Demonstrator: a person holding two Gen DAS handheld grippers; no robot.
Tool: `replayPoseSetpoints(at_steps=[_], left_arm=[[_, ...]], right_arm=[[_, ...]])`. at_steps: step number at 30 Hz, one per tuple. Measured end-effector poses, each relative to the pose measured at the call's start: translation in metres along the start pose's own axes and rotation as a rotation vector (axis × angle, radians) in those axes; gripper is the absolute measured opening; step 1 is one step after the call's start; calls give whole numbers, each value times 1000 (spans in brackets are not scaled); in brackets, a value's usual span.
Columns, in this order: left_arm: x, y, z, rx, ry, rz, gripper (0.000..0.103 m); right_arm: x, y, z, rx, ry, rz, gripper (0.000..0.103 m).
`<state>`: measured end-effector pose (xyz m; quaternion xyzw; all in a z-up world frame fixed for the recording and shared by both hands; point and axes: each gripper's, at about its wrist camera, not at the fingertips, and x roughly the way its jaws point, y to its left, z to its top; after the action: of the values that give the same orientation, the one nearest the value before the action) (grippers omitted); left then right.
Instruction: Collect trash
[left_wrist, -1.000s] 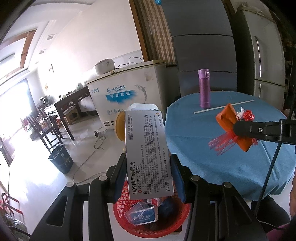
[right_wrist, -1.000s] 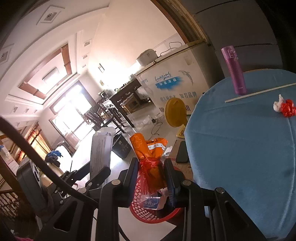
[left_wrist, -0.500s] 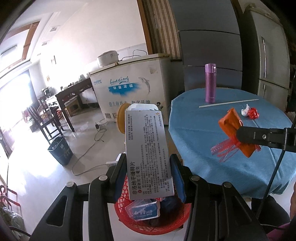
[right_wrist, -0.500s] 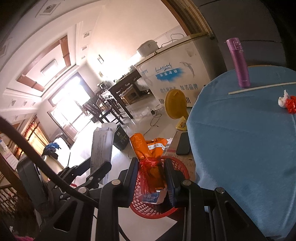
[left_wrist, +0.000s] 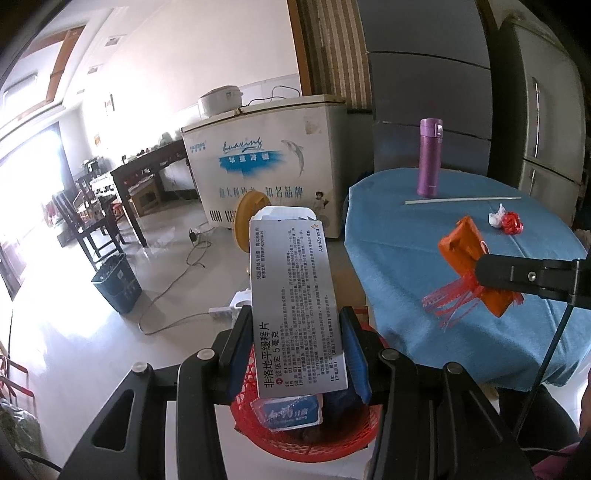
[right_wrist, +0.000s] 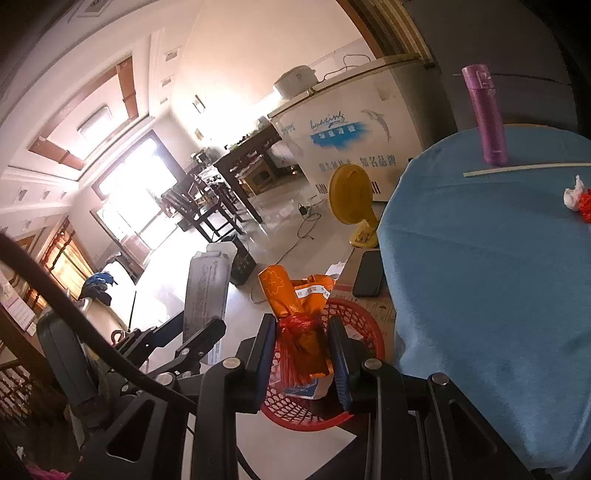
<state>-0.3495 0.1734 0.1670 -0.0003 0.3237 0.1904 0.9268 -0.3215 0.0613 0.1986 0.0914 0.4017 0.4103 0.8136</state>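
Left wrist view: the left gripper (left_wrist: 297, 354) clamps an upright medicine box (left_wrist: 295, 314) above the red basket (left_wrist: 306, 439) beside the table's (left_wrist: 424, 266) near edge. Right wrist view: the right gripper (right_wrist: 303, 350) pinches an orange packet (right_wrist: 299, 314) over the same basket (right_wrist: 365, 325).

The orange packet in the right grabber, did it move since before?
Yes. The orange packet has drifted left, away from the purple bottle, toward the red basket.

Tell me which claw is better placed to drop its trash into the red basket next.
Left, probably. The left claw holds the medicine box upright directly over the red basket. The right claw grips the orange packet above the basket too, but the left view shows it out beside the blue table.
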Motion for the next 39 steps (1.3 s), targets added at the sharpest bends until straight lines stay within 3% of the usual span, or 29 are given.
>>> replayPoseSetpoints(at_steps=[39], left_arm=[[39, 29, -29, -71, 104, -30, 48]], right_arm=[[55, 19, -5, -41, 101, -55, 31]])
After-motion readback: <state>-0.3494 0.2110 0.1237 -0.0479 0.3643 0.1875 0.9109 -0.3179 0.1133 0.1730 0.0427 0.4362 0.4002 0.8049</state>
